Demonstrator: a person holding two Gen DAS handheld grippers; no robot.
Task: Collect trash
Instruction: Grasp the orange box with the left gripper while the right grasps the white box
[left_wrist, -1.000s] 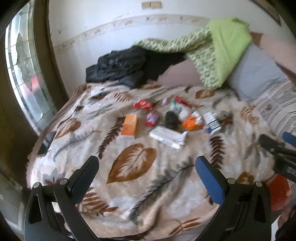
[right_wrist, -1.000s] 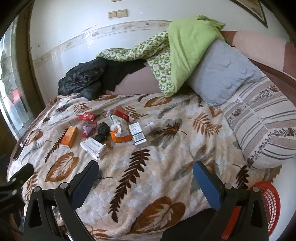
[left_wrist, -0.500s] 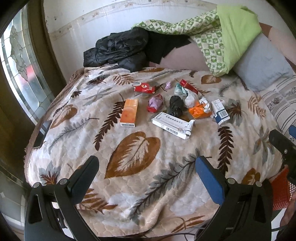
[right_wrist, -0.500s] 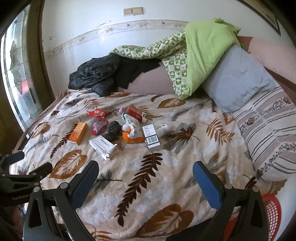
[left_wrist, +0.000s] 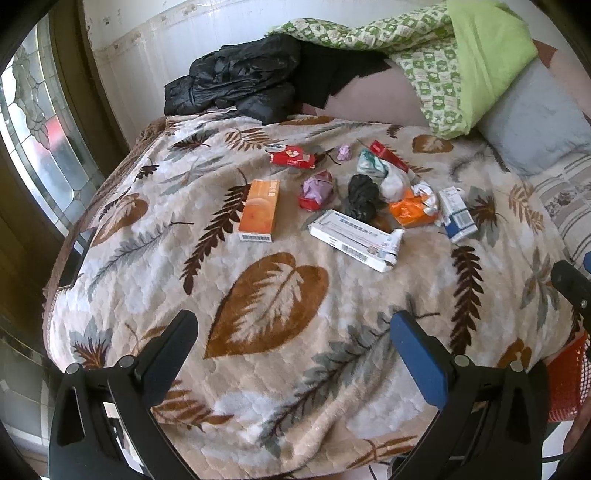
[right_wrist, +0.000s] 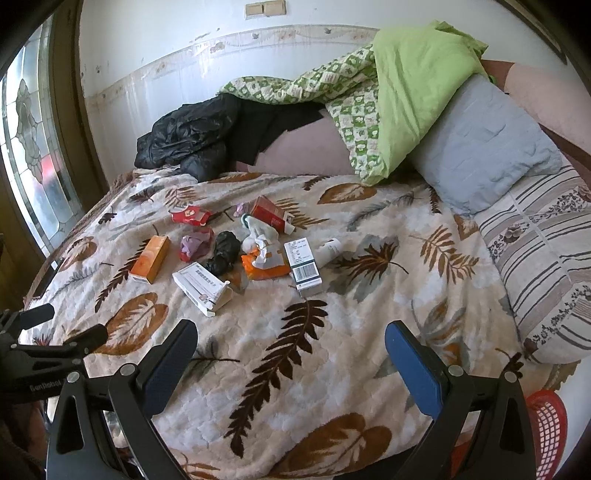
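Trash lies in a cluster on the leaf-patterned bed blanket (left_wrist: 266, 295): an orange box (left_wrist: 258, 210), a long white box (left_wrist: 354, 240), a black crumpled bag (left_wrist: 362, 195), an orange wrapper (left_wrist: 412, 210), a blue-white box (left_wrist: 456, 214) and a red packet (left_wrist: 291, 157). My left gripper (left_wrist: 293, 343) hovers open over the near part of the bed, well short of the cluster. From the right side I see the same cluster, with the white box (right_wrist: 201, 288) and the barcode box (right_wrist: 304, 264). My right gripper (right_wrist: 290, 350) is open and empty too.
A red mesh basket (right_wrist: 546, 424) sits at the bed's near right corner. Pillows (right_wrist: 480, 144), a green quilt (right_wrist: 413, 85) and a black jacket (right_wrist: 184, 133) pile up at the far side. A stained-glass window (left_wrist: 33, 122) is on the left.
Both grippers have moved forward and tilted down toward the bed, so the trash cluster looks closer. Both stay open. Nothing on the bed has moved.
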